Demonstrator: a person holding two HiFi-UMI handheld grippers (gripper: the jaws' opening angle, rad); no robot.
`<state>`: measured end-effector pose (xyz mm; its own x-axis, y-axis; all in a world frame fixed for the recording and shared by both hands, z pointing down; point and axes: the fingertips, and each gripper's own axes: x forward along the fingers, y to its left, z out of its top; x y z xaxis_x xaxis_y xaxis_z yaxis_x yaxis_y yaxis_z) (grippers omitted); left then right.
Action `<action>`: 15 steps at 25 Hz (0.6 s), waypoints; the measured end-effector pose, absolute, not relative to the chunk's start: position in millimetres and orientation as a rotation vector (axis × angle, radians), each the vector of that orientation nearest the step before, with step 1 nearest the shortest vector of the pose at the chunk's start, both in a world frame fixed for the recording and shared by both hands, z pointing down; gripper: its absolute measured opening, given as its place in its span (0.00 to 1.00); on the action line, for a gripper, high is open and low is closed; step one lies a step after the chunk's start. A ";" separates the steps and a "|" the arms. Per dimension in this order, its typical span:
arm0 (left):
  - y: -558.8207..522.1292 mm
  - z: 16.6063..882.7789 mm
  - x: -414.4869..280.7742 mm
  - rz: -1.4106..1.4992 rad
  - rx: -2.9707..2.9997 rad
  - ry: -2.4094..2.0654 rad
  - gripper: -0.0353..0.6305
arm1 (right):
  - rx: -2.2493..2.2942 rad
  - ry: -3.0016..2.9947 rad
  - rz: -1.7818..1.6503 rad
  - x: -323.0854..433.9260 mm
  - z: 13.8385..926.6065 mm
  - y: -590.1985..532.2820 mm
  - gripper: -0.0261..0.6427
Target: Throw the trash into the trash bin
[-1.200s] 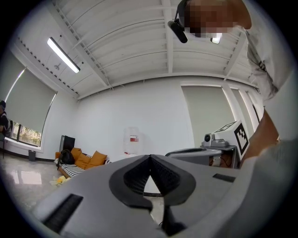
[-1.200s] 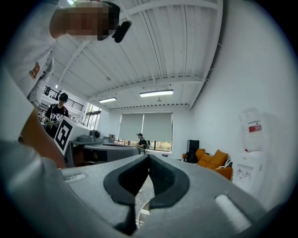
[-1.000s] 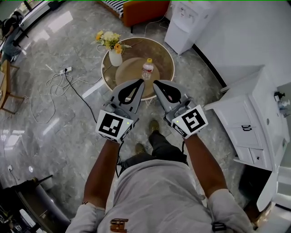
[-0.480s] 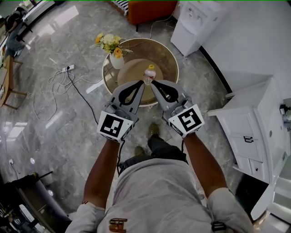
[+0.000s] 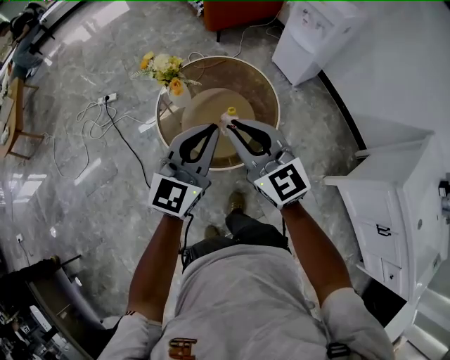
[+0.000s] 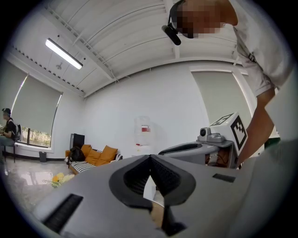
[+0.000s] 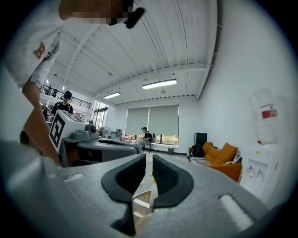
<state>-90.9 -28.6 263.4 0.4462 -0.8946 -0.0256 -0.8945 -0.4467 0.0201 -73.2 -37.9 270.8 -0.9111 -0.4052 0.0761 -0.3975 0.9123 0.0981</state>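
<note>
The round table (image 5: 261, 83) carries a flower vase (image 5: 180, 98) at its left edge and a plastic bottle (image 5: 229, 114) near its centre.

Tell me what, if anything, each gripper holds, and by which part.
Nothing is held. The left gripper is shut, empty; the jaws of the right gripper are opening, nothing between them.

left claw (image 6: 150, 157): jaws together | sofa (image 6: 100, 155): left background | water dispenser (image 6: 143, 135): ahead

Just beyond the left gripper (image 5: 214, 129) tip, the bottle (image 5: 229, 112) shows only its yellow cap and neck — the body is hidden. Far ahead of it, the orange sofa (image 5: 242, 8) is cut off by the top edge — mostly unseen.
</note>
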 end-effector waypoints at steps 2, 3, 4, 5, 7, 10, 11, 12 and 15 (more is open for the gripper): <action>-37.9 269.7 -91.1 -0.032 2.648 -1.665 0.05 | 0.606 -2.983 -0.106 -72.3 278.2 -47.8 0.12; -41.8 273.7 -91.4 -0.019 2.636 -1.671 0.05 | 0.596 -2.982 -0.098 -71.6 282.1 -52.4 0.12; -45.3 277.1 -91.9 -0.009 2.625 -1.679 0.05 | 0.586 -2.981 -0.090 -70.8 286.1 -56.6 0.13; -48.6 279.7 -92.6 -0.003 2.615 -1.689 0.05 | 0.576 -2.980 -0.083 -70.1 290.1 -60.1 0.14; -54.7 284.4 -94.7 0.004 2.599 -1.707 0.05 | 0.561 -2.977 -0.065 -69.3 298.2 -66.3 0.16; -65.6 292.7 -99.0 0.008 2.578 -1.720 0.05 | 0.547 -2.964 -0.030 -70.7 311.1 -77.6 0.19; -69.2 296.9 -100.9 0.017 2.571 -1.721 0.05 | 0.545 -2.957 -0.020 -71.4 315.7 -81.5 0.20; -72.5 301.8 -103.1 0.031 2.564 -1.722 0.05 | 0.544 -2.953 -0.010 -72.2 320.4 -84.8 0.22; -79.8 319.0 -108.3 0.082 2.550 -1.709 0.05 | 0.543 -2.940 0.032 -73.7 338.4 -91.3 0.25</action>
